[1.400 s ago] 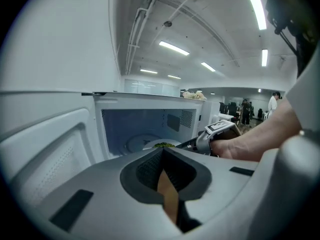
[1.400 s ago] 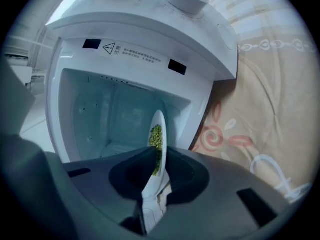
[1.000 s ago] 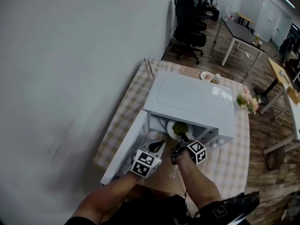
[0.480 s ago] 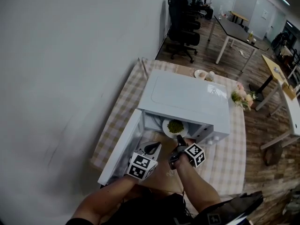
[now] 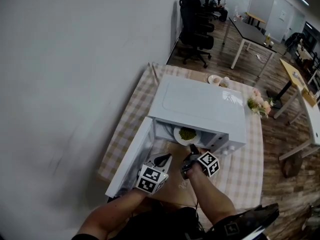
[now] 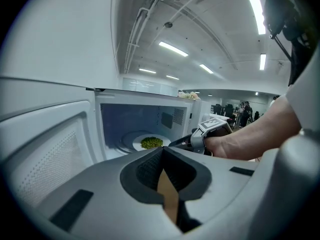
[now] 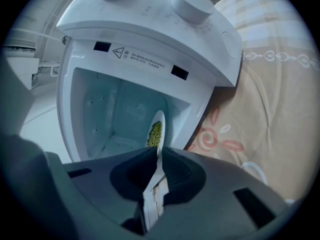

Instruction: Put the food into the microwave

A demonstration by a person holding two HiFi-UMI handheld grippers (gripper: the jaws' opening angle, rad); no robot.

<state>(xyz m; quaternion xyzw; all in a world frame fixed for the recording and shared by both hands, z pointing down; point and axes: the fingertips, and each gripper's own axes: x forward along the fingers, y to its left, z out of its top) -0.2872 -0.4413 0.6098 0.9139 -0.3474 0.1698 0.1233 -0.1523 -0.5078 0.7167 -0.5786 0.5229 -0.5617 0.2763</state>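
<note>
A white microwave stands on a checked tablecloth with its door swung open to the left. Inside lies a white plate of green food. My right gripper reaches into the opening. Its jaws are closing, with the plate's near rim between them and the pads against it. My left gripper hovers shut and holding nothing in front of the open door, left of the right one.
On the table behind the microwave sit a small plate and a cup. A bunch of flowers lies to its right. Office chairs and desks stand further back, and a grey wall runs along the left.
The plate of green food has settled flat inside the microwave cavity. Both grippers have stayed almost where they were in front of the opening.
</note>
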